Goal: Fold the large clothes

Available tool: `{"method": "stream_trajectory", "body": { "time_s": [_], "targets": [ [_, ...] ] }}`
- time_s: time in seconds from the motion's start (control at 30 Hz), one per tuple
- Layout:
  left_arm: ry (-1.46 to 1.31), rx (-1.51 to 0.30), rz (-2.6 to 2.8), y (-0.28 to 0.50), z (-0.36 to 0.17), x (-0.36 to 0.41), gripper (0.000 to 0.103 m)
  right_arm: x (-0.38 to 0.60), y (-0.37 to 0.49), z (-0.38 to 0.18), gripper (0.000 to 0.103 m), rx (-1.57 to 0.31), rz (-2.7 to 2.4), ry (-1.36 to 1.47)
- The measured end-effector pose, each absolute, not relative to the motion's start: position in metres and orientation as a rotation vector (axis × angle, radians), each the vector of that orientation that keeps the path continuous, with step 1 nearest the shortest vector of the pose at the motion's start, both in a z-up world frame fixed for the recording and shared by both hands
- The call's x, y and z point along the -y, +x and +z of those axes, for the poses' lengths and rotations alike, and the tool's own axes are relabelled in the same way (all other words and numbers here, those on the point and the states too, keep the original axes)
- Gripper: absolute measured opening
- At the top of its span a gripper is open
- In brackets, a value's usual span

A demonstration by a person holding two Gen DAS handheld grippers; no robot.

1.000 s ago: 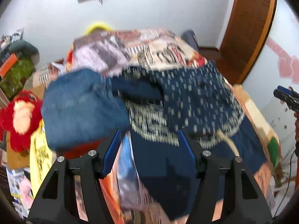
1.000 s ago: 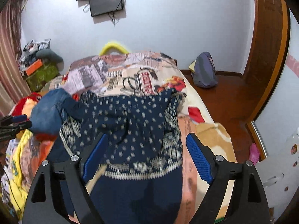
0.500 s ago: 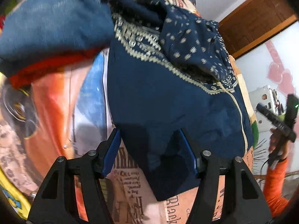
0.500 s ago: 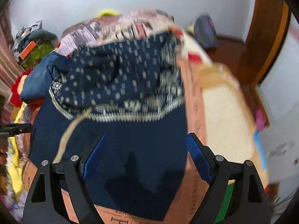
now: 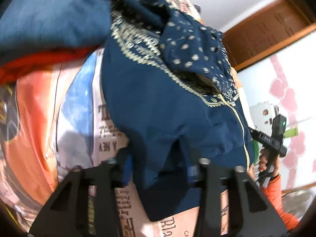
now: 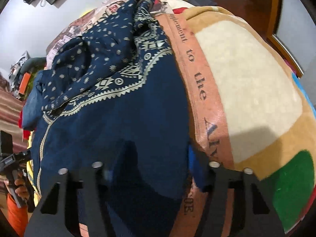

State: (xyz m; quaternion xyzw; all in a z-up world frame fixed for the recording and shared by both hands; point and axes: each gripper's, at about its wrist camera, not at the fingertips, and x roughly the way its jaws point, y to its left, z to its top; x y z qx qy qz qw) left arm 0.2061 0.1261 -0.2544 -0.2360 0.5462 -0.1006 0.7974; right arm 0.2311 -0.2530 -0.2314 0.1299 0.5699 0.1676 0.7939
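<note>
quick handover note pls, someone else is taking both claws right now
Left claw: jaws just closed in on the near hem of the navy garment; the cloth puckers up between the pads, so it looks gripped.
Right claw: jaws also just closing, the same hem between them; grip not clear.
Garment: lies on the printed bedcover, plain half towards you, dotted half crumpled at the far end.
Done: a denim piece sits beside it, apparently folded.
Left: probably confirm both grips, lift the hem, fold it over, then smooth the crumpled end.
</note>
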Motion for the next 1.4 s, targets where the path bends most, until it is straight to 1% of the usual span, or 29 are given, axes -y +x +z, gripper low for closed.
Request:
{"method": "stream_trajectory", "body": {
  "time_s": [0.03,0.07,0.17,0.3,0.47,0.6,0.7,0.8,0.9,1.13,1.27,1.4],
  "targets": [
    [-0.465,-1.165,-0.212,0.207,-0.25,-0.122,0.02,0.253,0.232,-0.231,0.025,-1.226,0.37,0.288],
    [-0.432,-1.152,-0.21,0.209,-0.244,-0.119,0.014,0.252,0.232,-0.23,0.016,-1.229,0.383,0.307],
    [-0.351,-1.093,-0.201,0.214,-0.223,-0.111,0.011,0.247,0.233,-0.217,0.013,-1.196,0.394,0.276],
    [-0.297,-0.996,-0.202,0.223,-0.184,-0.107,0.009,0.239,0.24,-0.184,0.012,-1.097,0.423,0.256],
    [-0.312,-0.896,-0.175,0.249,-0.143,-0.121,0.008,0.229,0.263,-0.138,0.011,-0.976,0.463,0.262],
    [-0.36,-0.843,-0.12,0.285,-0.125,-0.143,0.008,0.221,0.296,-0.108,0.011,-0.894,0.45,0.258],
    [-0.395,-0.826,-0.083,0.313,-0.123,-0.156,0.008,0.219,0.329,-0.101,0.011,-0.866,0.429,0.284],
    [-0.377,-0.826,-0.033,0.345,-0.129,-0.164,0.008,0.213,0.36,-0.106,0.011,-0.866,0.394,0.297],
    [-0.325,-0.841,0.011,0.375,-0.144,-0.166,0.008,0.2,0.395,-0.123,0.011,-0.885,0.36,0.277],
    [-0.211,-0.95,0.095,0.43,-0.204,-0.168,0.01,0.181,0.447,-0.177,0.012,-0.981,0.322,0.21],
    [-0.152,-1.003,0.09,0.441,-0.232,-0.164,0.011,0.18,0.457,-0.204,0.013,-1.015,0.33,0.194],
    [-0.099,-1.058,0.087,0.439,-0.244,-0.156,0.012,0.18,0.454,-0.203,0.015,-1.015,0.336,0.174]
  ]
}}
